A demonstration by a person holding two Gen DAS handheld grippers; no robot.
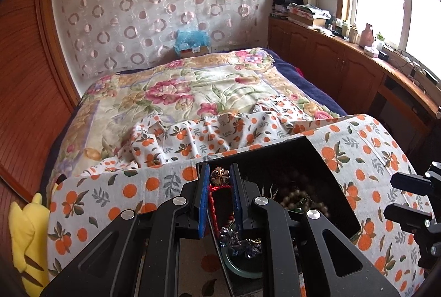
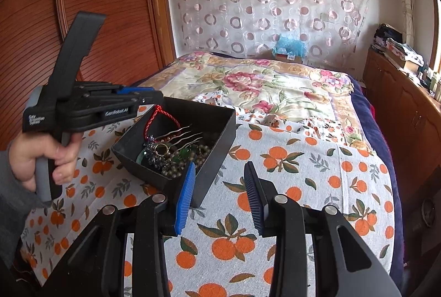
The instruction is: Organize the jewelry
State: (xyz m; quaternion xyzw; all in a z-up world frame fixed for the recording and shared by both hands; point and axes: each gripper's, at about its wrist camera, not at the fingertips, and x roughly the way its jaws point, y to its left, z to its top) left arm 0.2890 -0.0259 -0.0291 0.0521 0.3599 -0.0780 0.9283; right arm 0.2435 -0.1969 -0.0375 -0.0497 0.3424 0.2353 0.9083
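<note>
Red cord bracelet (image 2: 160,119) hanging from my left tongs (image 2: 153,98), clenched on its top; long axis running near vertical, loop pointing down into black box (image 2: 212,159). Brown flower charm (image 1: 219,175) showing between left pads in left wrist view. Rest of jewelry pile (image 2: 176,156), hairpins included, lying unsorted in box. Sorting just beginning, I judge. My right tongs (image 2: 220,197) hovering released, gripping nothing, beside box's near corner. Box sitting on orange-print cloth (image 2: 303,173) over bed (image 2: 261,82).

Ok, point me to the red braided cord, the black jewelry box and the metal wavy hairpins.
Red braided cord (image 2: 154,118): right wrist view, on its looped left strand.
Black jewelry box (image 2: 215,148): right wrist view, on its right outer wall.
Metal wavy hairpins (image 2: 187,135): right wrist view, on the middle prongs.
</note>
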